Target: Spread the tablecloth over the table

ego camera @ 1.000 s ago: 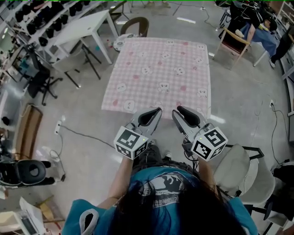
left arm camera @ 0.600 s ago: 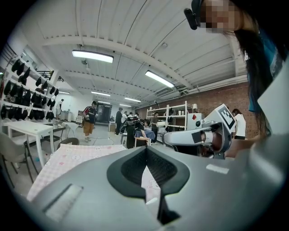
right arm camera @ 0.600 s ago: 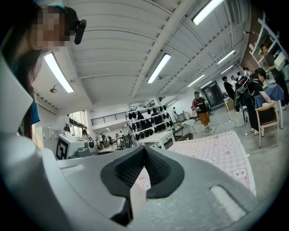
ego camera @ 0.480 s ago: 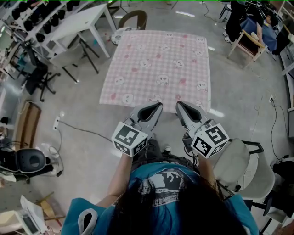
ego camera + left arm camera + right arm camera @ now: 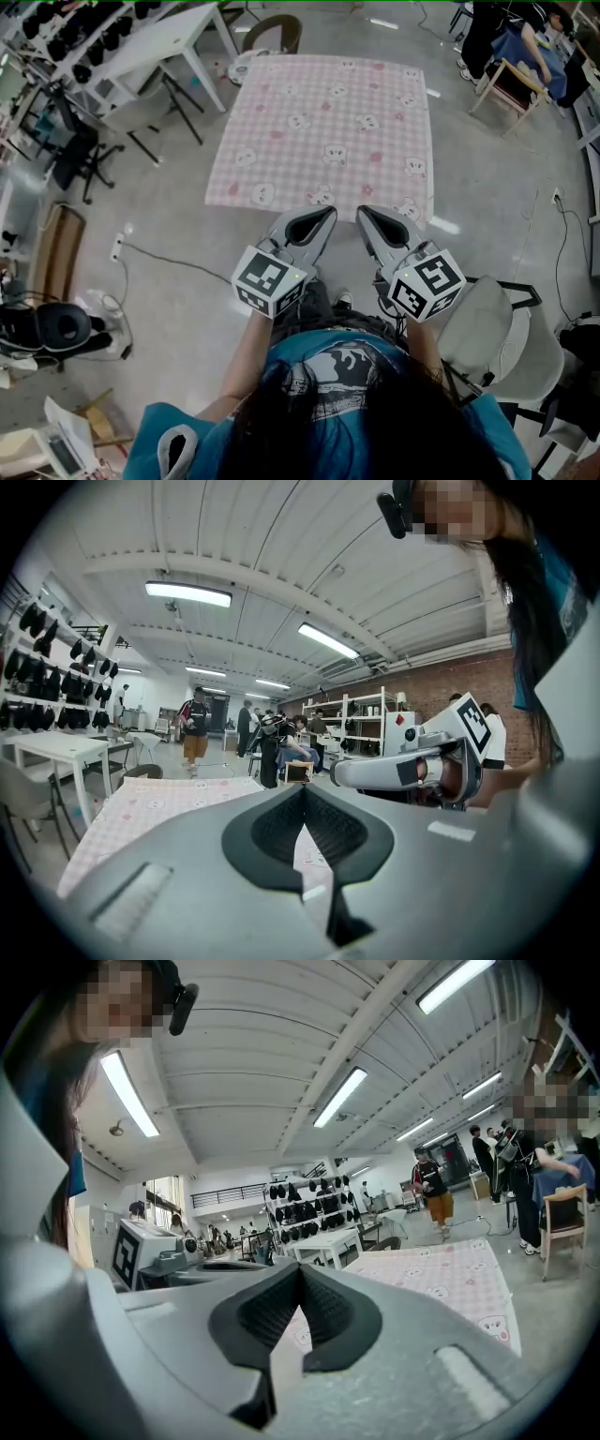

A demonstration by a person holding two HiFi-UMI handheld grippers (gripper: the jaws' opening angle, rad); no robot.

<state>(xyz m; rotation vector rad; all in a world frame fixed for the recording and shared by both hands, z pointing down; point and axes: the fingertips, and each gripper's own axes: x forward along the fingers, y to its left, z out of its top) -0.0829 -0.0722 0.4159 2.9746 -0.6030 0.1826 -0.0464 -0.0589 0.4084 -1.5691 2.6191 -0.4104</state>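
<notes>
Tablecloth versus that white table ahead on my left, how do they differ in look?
The tablecloth is pink-checked with small animal prints; the white table is plain. The tablecloth lies square to you; the white table sits at an angle. Both are rectangular and flat.

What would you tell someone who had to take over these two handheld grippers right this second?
Left gripper: jaws shut, tips at the near edge of the pink checked fabric tablecloth.
Right gripper: jaws shut, at the same edge, close beside the left.
I cannot tell whether either one pinches the cloth.
Tablecloth: lies flat and square, with the table hidden beneath it.
Done: the cloth looks spread, with no big folds.
Left: probably check that the near edge sits evenly, then draw both grippers back.
</notes>
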